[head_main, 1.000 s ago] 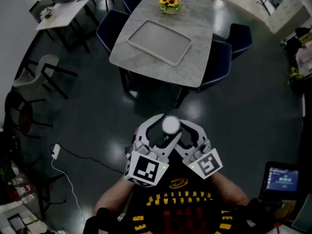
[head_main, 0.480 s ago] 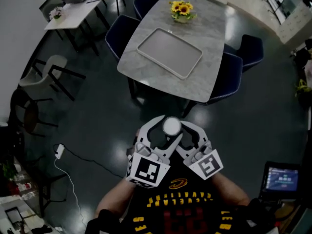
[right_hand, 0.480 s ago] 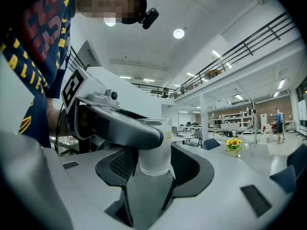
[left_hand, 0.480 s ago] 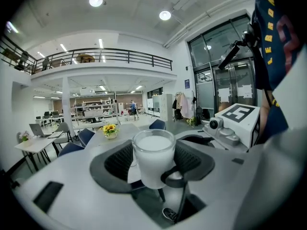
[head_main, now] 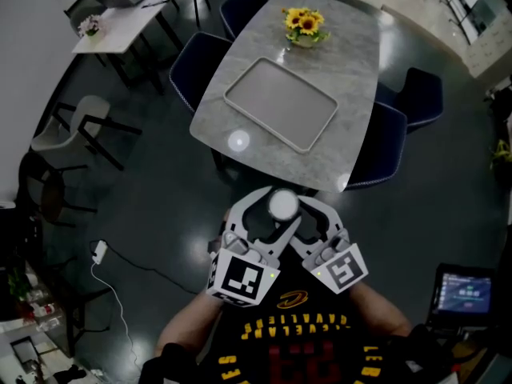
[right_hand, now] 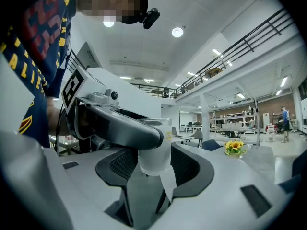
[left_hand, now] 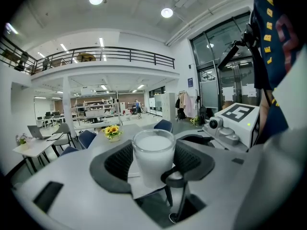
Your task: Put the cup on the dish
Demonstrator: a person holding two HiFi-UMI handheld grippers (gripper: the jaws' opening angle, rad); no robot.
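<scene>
Standing upright, mouth up: cup (head_main: 282, 205) within left claw (left_hand: 152, 157), right claw (right_hand: 154, 155).

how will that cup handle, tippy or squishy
The cup tapers to a narrow base, so it probably tips easily. Its thin translucent wall looks like plastic, likely squeezable. It seems filled with something white, so jolts may spill.

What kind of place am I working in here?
Probably an open-plan office or lab hall: a railed mezzanine, desks and shelving beyond, and a marble table with a tray and sunflowers, blue chairs around it.
</scene>
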